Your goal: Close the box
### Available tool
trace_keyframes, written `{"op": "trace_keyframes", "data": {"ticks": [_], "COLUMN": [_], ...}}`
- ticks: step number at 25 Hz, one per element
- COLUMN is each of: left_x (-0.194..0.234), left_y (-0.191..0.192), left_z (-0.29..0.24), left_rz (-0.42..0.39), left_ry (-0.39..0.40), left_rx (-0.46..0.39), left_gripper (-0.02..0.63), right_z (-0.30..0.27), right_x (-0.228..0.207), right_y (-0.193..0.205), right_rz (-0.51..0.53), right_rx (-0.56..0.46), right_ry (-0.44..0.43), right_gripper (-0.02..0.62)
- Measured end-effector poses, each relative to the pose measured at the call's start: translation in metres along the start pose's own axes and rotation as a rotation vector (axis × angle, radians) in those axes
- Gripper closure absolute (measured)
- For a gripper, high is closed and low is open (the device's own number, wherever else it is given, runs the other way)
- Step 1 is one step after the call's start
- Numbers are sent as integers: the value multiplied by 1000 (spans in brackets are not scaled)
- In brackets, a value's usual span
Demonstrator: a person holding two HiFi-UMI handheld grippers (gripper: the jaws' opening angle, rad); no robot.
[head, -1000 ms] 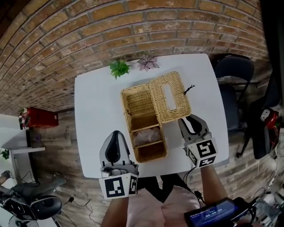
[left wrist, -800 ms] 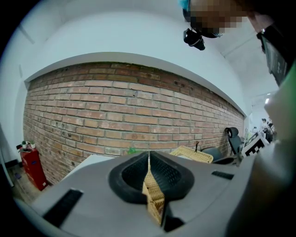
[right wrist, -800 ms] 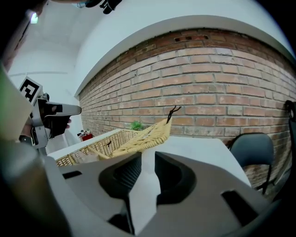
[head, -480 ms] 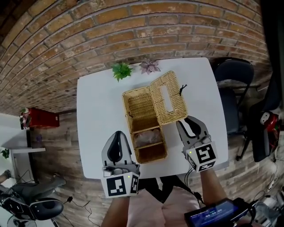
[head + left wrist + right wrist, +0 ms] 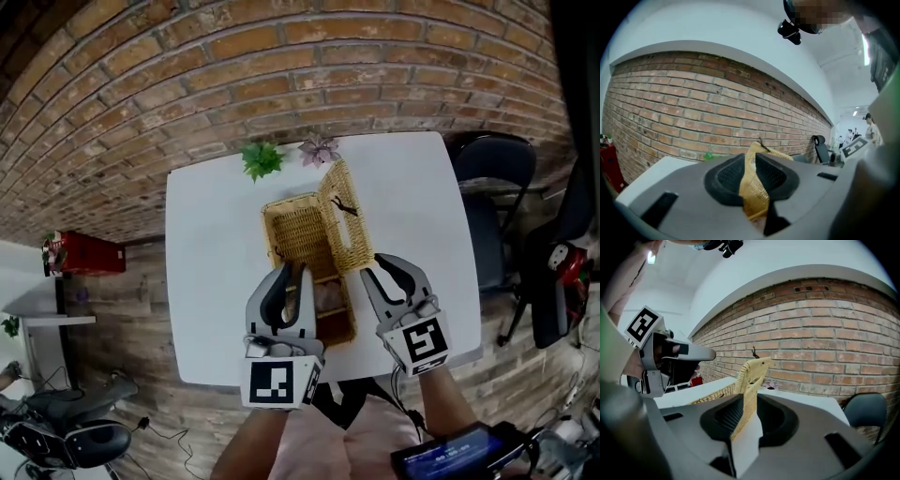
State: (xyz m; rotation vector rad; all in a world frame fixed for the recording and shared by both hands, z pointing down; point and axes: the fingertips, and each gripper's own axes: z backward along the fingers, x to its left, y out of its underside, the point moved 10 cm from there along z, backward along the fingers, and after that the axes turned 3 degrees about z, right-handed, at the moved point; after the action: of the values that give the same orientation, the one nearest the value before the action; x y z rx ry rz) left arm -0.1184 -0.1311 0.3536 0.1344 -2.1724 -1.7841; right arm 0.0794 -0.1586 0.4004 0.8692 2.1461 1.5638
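Change since the earlier head view: the lid (image 5: pixel 345 223) no longer lies flat on the table (image 5: pixel 211 262) to the right of the box (image 5: pixel 296 230). It now stands close to upright on its hinge. The left gripper (image 5: pixel 284 274) has shifted in from the box's left side and is over the near compartments.

Right gripper (image 5: pixel 382 270): jaws narrow, clamped on the near end of the lid. In its own view the wicker panel runs straight into the gap between the pads.

Left gripper: jaws have just been opening, now a little apart. Wicker shows through the gap, but I cannot see either pad pressing on it, so I take it as not gripping.

Box: about mid-table, long axis running away from the person toward the brick wall. The hinge runs along its right long wall. The far compartment is bare. The near ones are partly hidden by the left gripper.

Key relation: the opening lies left of the right gripper, so the lid has to tip leftward about the long axis. The right hand is nearer and already holds the lid (the left is the hand that sits in the lid's path). Judgement: the left should clear out first, or the lid may land on it.
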Motion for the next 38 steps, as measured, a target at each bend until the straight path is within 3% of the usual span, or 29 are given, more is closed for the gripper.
{"op": "trace_keyframes", "data": {"ticks": [6,11,15,22,27,32,38], "left_x": [-32,-37,-40,-39,-34,-24,-7], "left_y": [-5,-7,-7,-5,-7,-1,12], "left_z": [-37,-39,-38,-39,-34,-25,-20], "left_rz": [75,147,158,68,26,-70,-52], "left_ry": [139,188,196,90,55,-10,-73], "left_rx": [20,27,38,60,47,64,76], "left_gripper": [384,368,356,357,356,357,356], "right_z": [-7,-9,-11,-13,-13,-13,-14], "right_x": [3,1,2,7,10,9,8], "right_y": [-8,-8,-7,-11,-12,-15,-18], "right_rz": [10,27,43,75,76,82,74], "right_rx": [-17,-12,-11,-9,-14,-29,-37], "right_ry": [-9,-25,-37,-68,-88,-91,-87], "right_gripper": [503,503,502,502,489,488,488]}}
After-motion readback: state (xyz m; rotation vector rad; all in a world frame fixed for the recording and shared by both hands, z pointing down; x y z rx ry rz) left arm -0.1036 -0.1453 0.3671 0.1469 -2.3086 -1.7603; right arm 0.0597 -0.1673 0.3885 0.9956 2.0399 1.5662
